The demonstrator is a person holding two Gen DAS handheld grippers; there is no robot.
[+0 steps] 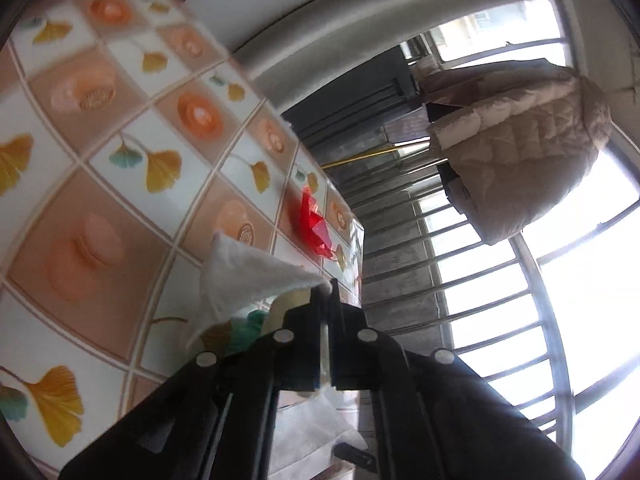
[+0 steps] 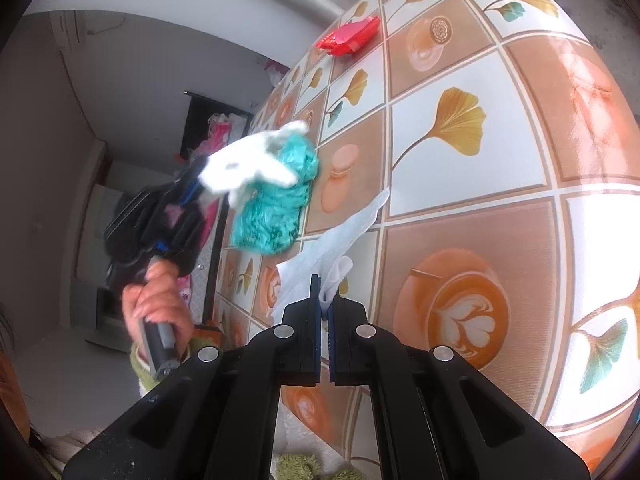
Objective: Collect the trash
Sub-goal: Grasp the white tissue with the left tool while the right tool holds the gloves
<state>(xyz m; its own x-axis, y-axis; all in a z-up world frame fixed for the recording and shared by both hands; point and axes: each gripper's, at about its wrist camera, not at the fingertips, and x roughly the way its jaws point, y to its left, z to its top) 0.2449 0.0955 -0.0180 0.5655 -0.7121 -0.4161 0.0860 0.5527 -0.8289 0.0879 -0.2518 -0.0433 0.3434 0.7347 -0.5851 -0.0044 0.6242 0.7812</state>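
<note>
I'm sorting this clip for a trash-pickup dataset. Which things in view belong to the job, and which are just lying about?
Job:
- white tissue in left claw
- thin white wrapper in right claw
- teal crumpled bag
- red wrapper

Just there:
- patterned tablecloth
- quilted jacket
- window bars

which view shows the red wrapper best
The right wrist view: the red wrapper lies sharp and whole on the table. The left wrist view shows it blurred, at the table's far edge.
</note>
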